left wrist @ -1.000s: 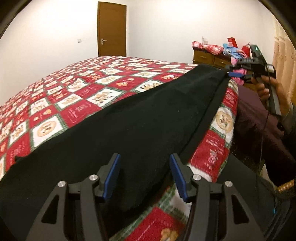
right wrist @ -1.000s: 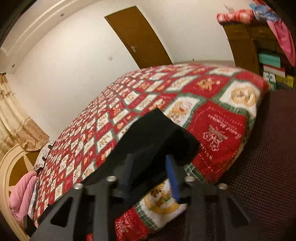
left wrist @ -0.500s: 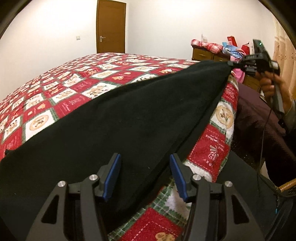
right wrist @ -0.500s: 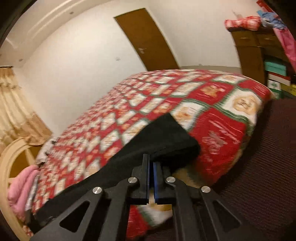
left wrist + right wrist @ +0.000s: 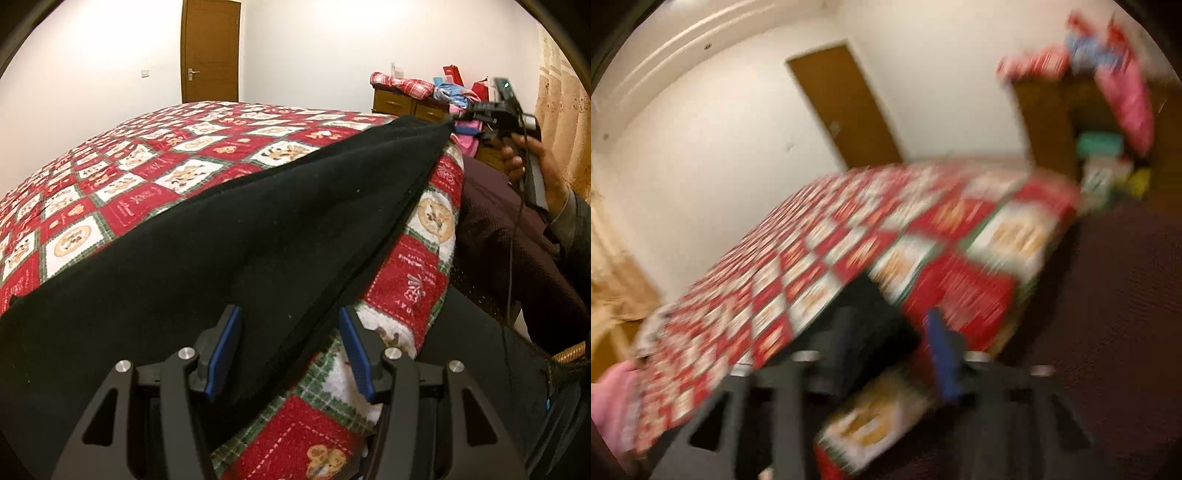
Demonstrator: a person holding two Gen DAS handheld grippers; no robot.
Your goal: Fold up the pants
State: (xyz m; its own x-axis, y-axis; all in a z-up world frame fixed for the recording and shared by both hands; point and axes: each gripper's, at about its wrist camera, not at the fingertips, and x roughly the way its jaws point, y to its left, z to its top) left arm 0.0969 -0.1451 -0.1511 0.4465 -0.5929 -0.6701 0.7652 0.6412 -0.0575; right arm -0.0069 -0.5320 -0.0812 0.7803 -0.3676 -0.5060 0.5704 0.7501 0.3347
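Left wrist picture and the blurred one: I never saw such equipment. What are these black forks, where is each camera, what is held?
A person holds a two-finger gripper in each hand; a camera on each looks along its fingers. The sharp picture is from the left gripper: open, astride the edge of black pants lying on a red patchwork bedspread. At far right, the person's right hand holds the right gripper at the pants' far corner. The blurred picture is that gripper's own; its jaws look apart, so nothing seems gripped.
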